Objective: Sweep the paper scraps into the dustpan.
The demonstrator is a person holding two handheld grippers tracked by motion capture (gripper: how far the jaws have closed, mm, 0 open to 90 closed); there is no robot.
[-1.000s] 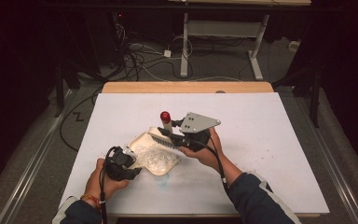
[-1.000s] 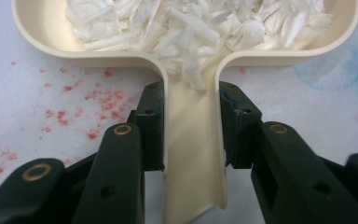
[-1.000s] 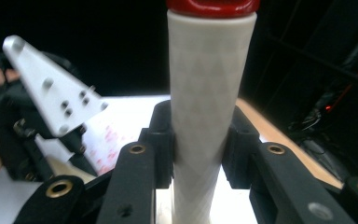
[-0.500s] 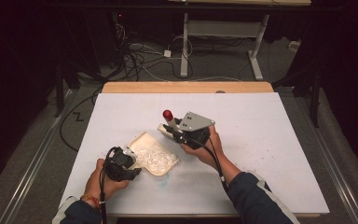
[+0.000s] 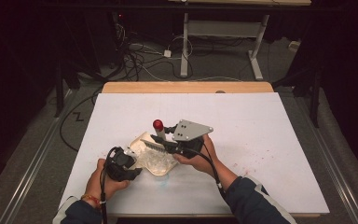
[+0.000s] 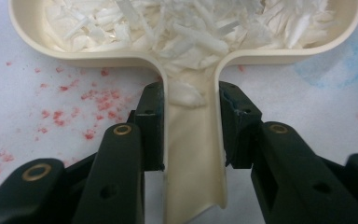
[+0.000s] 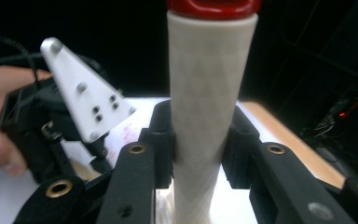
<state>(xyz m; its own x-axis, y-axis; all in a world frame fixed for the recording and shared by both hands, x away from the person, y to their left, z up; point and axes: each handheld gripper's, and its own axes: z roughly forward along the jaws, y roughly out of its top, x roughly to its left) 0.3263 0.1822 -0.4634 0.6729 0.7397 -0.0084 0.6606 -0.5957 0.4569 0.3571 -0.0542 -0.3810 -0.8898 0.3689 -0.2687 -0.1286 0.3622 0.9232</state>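
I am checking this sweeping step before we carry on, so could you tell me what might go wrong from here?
The dustpan is heaped with white shreds, some already down its handle; tilting it could spill them onto the table.

The left gripper clamps only the narrow handle, so the pan could twist under a push from the brush.

The right gripper holds the smooth brush handle, which might slip.

Lab: white table [image 5: 261, 140], floor cables [image 5: 135, 56], dark surroundings.

Cream brush handle [image 7: 208, 116] with red cap [image 7: 213, 7], clamped between black fingers [image 7: 161, 140].
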